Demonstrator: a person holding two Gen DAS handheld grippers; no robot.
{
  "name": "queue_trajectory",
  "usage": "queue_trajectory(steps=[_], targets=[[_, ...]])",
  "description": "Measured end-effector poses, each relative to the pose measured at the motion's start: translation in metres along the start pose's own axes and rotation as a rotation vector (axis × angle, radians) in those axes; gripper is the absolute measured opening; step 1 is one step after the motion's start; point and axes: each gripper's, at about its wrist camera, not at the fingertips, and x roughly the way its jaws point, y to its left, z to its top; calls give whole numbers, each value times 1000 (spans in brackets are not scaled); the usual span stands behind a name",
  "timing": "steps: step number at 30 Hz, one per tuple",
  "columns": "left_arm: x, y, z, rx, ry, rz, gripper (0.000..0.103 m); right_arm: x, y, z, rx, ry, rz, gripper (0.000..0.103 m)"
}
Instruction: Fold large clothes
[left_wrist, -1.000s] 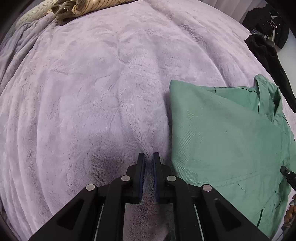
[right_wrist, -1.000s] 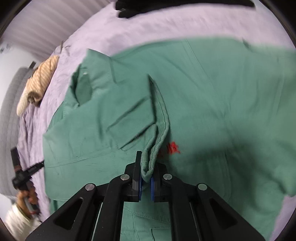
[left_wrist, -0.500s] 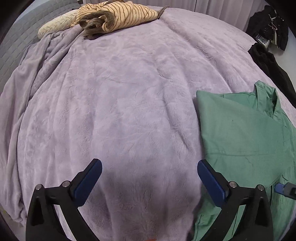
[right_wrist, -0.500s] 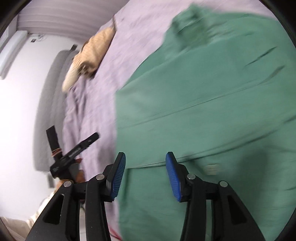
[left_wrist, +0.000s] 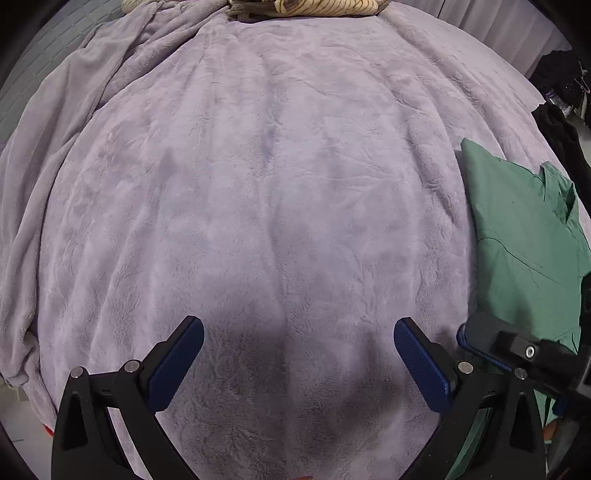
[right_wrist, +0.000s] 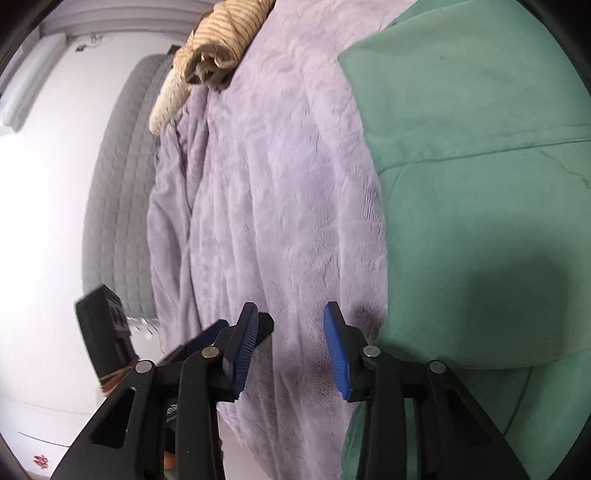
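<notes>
A wide stretch of bare lilac blanket (left_wrist: 280, 192) is seen under the left gripper (left_wrist: 299, 354), with free room on every side up to a striped garment (left_wrist: 325, 5) bunched at the far edge. The left gripper is spread fully wide and nothing is held between its pads. The green shirt (left_wrist: 524, 240) is laid flat at the right of this view, its straight folded edge well apart from the left fingers (left_wrist: 421, 365). In the right wrist view the shirt (right_wrist: 480, 184) is spread to the right of the right gripper (right_wrist: 291, 350), its edge just beside the right-hand pad. The right gripper's jaws are closing, and only blanket (right_wrist: 266, 192) is seen between them. The blanket's edge drops off at the left.
</notes>
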Motion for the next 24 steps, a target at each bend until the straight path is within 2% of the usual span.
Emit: queue_trajectory(steps=[2,3,5,7,9,10,11,13,14,16,19,21,23,24], targets=[[-5,2,2,0,-15,-16,103,-6,-2,-10,41,-26,8,40],[-7,2,3,8,-21,-18,103,-15,-6,-16,50,-50,-18,41],[-6,-1,5,16,-19,-43,103,-37,-18,-28,84,-90,-69,55],[-1,-6,10,4,0,-85,103,-52,-35,-36,150,-120,-101,56],[2,-14,17,-4,3,-119,102,-55,-50,-34,206,-149,-97,56],[2,-18,22,2,1,-143,98,-53,-55,-29,229,-164,-73,55],[2,-23,29,11,0,-178,98,-50,-56,-22,234,-180,-37,45],[5,-34,45,36,4,-241,98,-35,-47,-10,197,-175,13,32],[10,-42,57,53,13,-277,98,-23,-39,-6,161,-148,18,32],[19,-57,73,71,36,-332,98,-6,-29,-3,108,-133,-38,33],[40,-90,97,114,72,-418,98,-9,-40,-10,147,-143,-13,33],[55,-116,108,168,78,-408,98,-11,-45,-14,163,-141,-5,33],[70,-137,112,206,91,-402,85,-10,-46,-18,160,-136,-4,33],[77,-144,114,215,101,-378,85,-10,-46,-20,161,-137,1,33]])
